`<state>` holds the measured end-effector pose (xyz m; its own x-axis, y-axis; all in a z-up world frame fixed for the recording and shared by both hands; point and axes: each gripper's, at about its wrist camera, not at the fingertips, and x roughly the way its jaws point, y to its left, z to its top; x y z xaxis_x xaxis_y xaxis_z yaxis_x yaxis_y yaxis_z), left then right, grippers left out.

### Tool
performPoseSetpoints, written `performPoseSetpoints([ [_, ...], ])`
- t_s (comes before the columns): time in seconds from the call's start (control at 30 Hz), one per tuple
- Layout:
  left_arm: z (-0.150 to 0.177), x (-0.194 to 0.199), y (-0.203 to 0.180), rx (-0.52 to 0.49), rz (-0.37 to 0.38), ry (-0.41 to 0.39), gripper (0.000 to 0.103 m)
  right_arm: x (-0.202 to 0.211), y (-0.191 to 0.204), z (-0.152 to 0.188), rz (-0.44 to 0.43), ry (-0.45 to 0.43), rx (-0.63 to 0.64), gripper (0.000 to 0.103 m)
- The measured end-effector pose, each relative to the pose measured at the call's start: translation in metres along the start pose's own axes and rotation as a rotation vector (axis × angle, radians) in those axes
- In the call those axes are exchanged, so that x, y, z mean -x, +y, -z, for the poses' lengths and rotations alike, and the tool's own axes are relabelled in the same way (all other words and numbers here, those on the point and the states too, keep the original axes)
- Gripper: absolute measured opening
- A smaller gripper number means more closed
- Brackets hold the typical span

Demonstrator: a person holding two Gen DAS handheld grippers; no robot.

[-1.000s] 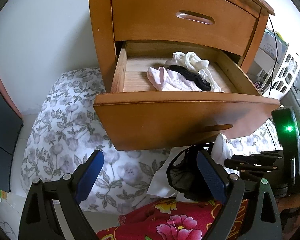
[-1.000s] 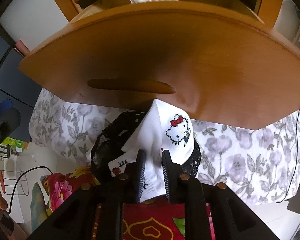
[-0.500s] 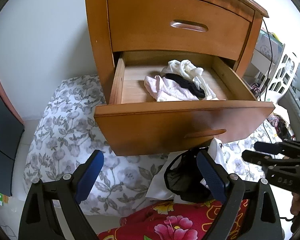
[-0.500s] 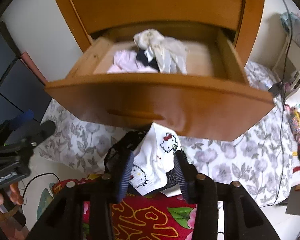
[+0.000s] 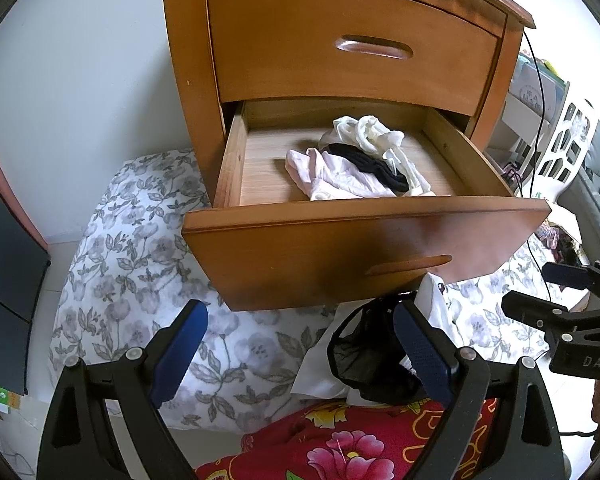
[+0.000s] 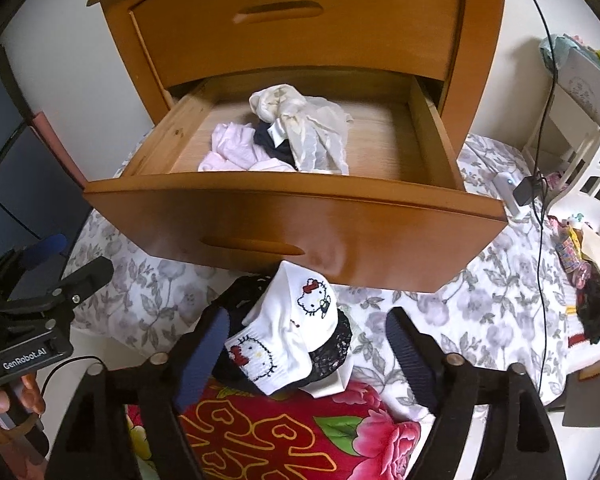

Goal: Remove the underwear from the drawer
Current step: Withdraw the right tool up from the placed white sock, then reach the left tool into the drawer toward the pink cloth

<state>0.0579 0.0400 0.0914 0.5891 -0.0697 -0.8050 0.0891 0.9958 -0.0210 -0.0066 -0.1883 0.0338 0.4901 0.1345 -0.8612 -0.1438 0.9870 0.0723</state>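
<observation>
White cartoon-cat underwear [image 6: 296, 332] lies between my right tool [image 6: 306, 354], whose jaws have just been opening, nothing gripped. My left tool [image 5: 300, 350] hangs tilted downward, wide, empty, before the drawer [image 5: 364, 240].

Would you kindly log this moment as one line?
right gripper: just opened, white underwear released on pile | left gripper: open, empty | drawer: open, three garments left

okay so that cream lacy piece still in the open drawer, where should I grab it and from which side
Grip the bunched hump of the cream lacy underwear at its back end, coming straight down from above. That crumpled knot stands highest and lies on top of the black piece, so open jaws can likely close on it alone. The drawer walls block a sideways approach.
</observation>
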Motion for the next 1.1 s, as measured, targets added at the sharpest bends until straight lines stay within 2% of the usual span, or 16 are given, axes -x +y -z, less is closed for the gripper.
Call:
performPoseSetpoints([
  [0.3,0.001,0.0,-0.001,-0.005,-0.001,0.004,0.094,0.004,-0.005,0.001,0.014,-0.026,0.0,0.103],
  [0.77,-0.005,-0.001,-0.002,-0.011,0.012,0.0,0.094,0.011,-0.021,0.003,0.003,-0.088,-0.039,0.103],
  [1.0,-0.031,0.008,0.004,0.014,0.043,-0.088,0.094,0.013,-0.033,0.001,0.013,-0.123,-0.062,0.103],
  [1.1,-0.05,0.012,0.01,0.015,0.019,-0.14,0.094,0.011,-0.042,0.003,0.007,-0.12,-0.09,0.103],
])
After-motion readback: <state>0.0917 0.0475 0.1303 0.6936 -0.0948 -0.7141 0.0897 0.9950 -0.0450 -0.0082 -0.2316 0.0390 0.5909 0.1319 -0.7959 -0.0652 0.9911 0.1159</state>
